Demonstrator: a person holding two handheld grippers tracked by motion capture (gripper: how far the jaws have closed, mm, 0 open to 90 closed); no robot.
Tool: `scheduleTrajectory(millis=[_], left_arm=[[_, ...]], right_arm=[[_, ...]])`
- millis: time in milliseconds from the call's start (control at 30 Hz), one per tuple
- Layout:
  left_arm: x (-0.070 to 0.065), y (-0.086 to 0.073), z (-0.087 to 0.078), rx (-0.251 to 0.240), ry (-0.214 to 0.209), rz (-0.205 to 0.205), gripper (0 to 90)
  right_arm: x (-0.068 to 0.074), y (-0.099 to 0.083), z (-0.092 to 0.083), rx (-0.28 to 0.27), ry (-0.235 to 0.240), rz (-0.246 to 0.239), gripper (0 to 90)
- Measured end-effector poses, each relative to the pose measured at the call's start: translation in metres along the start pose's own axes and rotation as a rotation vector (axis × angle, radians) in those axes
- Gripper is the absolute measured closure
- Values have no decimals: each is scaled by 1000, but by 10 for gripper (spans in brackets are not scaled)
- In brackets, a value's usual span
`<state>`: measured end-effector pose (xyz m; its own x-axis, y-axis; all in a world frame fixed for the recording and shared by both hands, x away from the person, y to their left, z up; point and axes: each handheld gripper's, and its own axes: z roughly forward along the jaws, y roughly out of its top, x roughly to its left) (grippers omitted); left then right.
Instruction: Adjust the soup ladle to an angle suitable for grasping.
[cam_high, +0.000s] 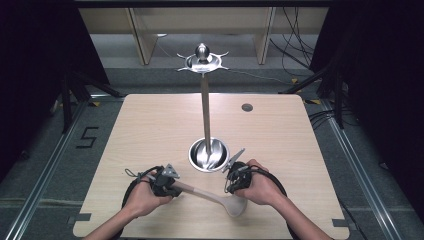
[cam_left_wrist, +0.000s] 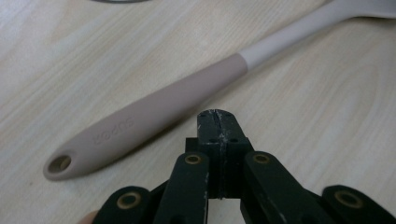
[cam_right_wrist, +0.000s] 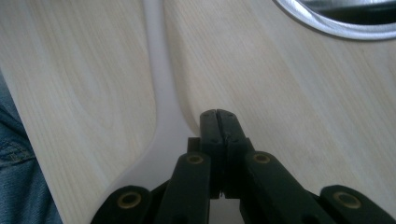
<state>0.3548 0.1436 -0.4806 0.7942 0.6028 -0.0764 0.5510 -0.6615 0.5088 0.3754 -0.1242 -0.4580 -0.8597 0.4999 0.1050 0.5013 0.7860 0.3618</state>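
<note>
while both hands rest low at the near edge of the pale wooden counter (cam_high: 150, 120), a long beige plastic ladle with a taupe rubber-coated handle (cam_high: 210, 196) lies flat on the wood between them, its handle end toward the near left corner and its bowl toward the near edge, right of the middle. the left gripper (cam_high: 167, 184) sits right at the handle end; in the left gripper view its black jaws (cam_left_wrist: 216, 122) are pressed together with nothing between them, their tips just beside the taupe grip (cam_left_wrist: 154, 116), whether touching it or a little apart i cannot tell. the handle's hanging hole shows at its end, and the grip gives way to the paler beige shaft further along.

the right gripper (cam_high: 239, 176) is held above the ladle's bowl end, and the right gripper view shows its jaws (cam_right_wrist: 219, 122) likewise together and empty, poised over the place where the pale shaft (cam_right_wrist: 156, 65) widens into the bowl. blue denim shows past the counter edge at the left of that view.

behind the grippers, near the middle of the counter, stands a polished steel utensil stand (cam_high: 207, 153) with a round dish base, a tall thin post and a ring of hooks at the top. a small round grey grommet (cam_high: 247, 107) sits toward the far right corner.
</note>
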Motion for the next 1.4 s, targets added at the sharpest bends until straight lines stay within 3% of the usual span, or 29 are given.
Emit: scheduleTrajectory(millis=[167, 200, 367, 400, 500, 667, 733, 900, 933, 1067, 1133, 1200, 1233, 1267, 1300, 1367, 1400], left_arm=[[1, 5, 6, 11, 2, -12, 892], [1, 6, 7, 15, 4, -11, 892], [1, 6, 9, 25, 13, -21, 893], [1, 5, 9, 24, 15, -23, 893], [2, 6, 9, 30, 14, -27, 893], [1, 9, 11, 35, 38, -15, 894], [1, 11, 12, 40, 59, -10, 894], [1, 12, 12, 45, 58, -14, 894], [1, 12, 13, 46, 59, -15, 894], [2, 13, 13, 46, 62, -22, 894], [3, 13, 14, 40, 66, -26, 894], [5, 14, 13, 43, 66, -26, 893], [5, 14, 13, 43, 66, -26, 893], [5, 14, 14, 44, 67, -31, 893], [5, 14, 14, 44, 66, -37, 892], [7, 13, 14, 33, 75, -52, 891], [7, 13, 14, 30, 73, -56, 890]], right_arm=[[5, 11, 9, 58, -10, 2, 900], [5, 16, 15, 78, -11, -50, 900], [8, 22, 26, 131, -26, -88, 900], [7, 23, 29, 140, -34, -126, 900], [10, 25, 32, 151, -39, -108, 900], [10, 28, 33, 167, -44, -128, 900], [13, 29, 33, 196, -49, -87, 900], [13, 29, 32, 199, -43, -88, 900], [11, 29, 34, 189, -37, -116, 900], [14, 29, 34, 195, -9, -134, 900], [16, 29, 35, 201, 17, -133, 900], [22, 30, 33, 218, 18, -91, 900], [22, 30, 33, 218, 18, -91, 900], [20, 29, 36, 201, 28, -137, 900], [25, 30, 35, 214, 48, -106, 900], [25, 30, 35, 200, 70, -130, 900], [29, 31, 34, 204, 87, -102, 900]])
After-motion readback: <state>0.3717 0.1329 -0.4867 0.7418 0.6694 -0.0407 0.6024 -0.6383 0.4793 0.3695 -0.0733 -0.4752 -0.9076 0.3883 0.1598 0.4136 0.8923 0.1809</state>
